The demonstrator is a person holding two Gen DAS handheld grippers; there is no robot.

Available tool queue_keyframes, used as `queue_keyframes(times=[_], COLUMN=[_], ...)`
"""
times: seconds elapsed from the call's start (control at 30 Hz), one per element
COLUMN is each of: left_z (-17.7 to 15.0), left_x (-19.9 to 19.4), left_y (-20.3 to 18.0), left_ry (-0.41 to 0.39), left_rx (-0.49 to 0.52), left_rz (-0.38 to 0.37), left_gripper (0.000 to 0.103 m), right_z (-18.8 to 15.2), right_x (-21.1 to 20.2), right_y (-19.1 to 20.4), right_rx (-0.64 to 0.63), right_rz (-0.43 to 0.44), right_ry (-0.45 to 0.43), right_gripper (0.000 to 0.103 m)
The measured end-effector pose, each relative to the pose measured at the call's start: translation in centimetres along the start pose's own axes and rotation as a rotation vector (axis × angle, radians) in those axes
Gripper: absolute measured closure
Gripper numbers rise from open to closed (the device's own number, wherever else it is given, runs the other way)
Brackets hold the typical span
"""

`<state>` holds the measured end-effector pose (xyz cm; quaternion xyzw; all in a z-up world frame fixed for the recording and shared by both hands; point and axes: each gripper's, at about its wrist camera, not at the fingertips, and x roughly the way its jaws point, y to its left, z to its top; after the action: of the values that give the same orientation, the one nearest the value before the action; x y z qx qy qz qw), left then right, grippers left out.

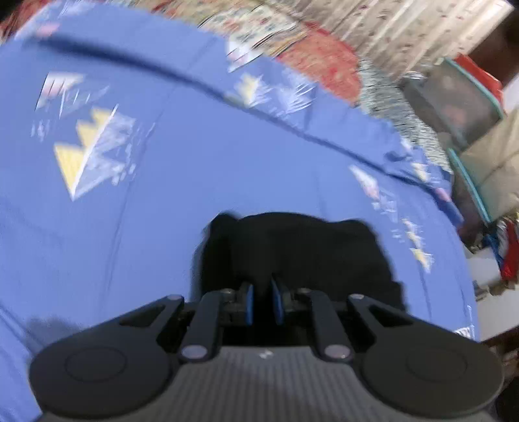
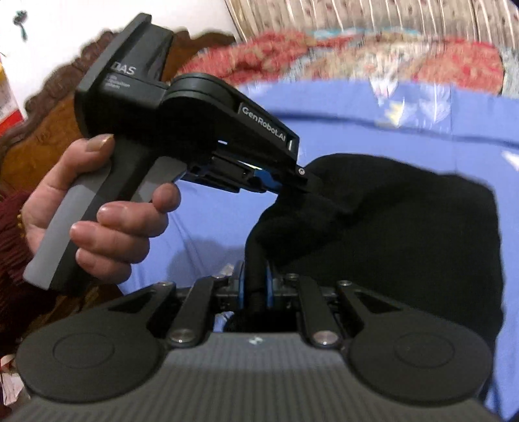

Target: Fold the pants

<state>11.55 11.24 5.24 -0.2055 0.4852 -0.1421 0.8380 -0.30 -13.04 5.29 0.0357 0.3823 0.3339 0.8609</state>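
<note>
Black pants [image 2: 405, 243] lie bunched on a blue bedsheet [image 2: 356, 130]. My right gripper [image 2: 254, 276] is shut on a rolled edge of the fabric, which runs up between its blue pads. A person's hand [image 2: 97, 207] holds my left gripper [image 2: 303, 181] at the left, and its tips pinch a raised fold of the pants just beyond. In the blurred left wrist view, the left gripper [image 1: 262, 285] has its pads close together against the dark pants [image 1: 308, 246], with the blue sheet [image 1: 194, 178] all around.
A red patterned blanket [image 2: 389, 55] and striped fabric [image 2: 356, 16] lie past the sheet's far edge. A carved wooden headboard [image 2: 39, 146] stands at the left. Boxes and clutter [image 1: 454, 107] sit off the bed's right side.
</note>
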Motion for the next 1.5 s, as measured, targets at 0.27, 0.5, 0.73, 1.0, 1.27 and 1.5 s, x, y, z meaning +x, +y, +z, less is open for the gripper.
queue_keyframes(times=[0.27,0.5,0.73,1.0,1.27,1.5], left_z=[-1.5,-4.6,-8.3,-9.8,-10.3,-10.7], left_x=[0.8,-3.9,-2.4,-2.0,-2.2,-2.4], left_y=[0.8,-1.4,-4.0,-5.6,-5.4,-5.2], left_ry=[-0.028,-0.097,-0.059,-0.070,-0.072,-0.084], left_rx=[-0.017,0.085,0.232,0.254,0.242,0.245], left_rz=[0.038,0.088,0.298,0.380,0.401,0.419], left_gripper=[0.071,0.045,0.042,0.041,0.034,0.027], right_z=[-1.6,-1.9,-4.6,-6.3,-6.9,-7.6], right_x=[-1.8,-10.6,-10.6,-7.8,-7.7,-7.8], right_y=[1.7,-3.5,-7.3,-8.0,-7.5,-7.1], right_rx=[-0.076,0.147,0.344,0.451,0.432,0.419], right_rz=[0.135,0.109,0.014,-0.051,-0.059,-0.070], right_ry=[0.063,-0.151,-0.125,-0.036,-0.011,0.015], right_gripper=[0.054,0.057,0.062,0.061,0.059,0.059])
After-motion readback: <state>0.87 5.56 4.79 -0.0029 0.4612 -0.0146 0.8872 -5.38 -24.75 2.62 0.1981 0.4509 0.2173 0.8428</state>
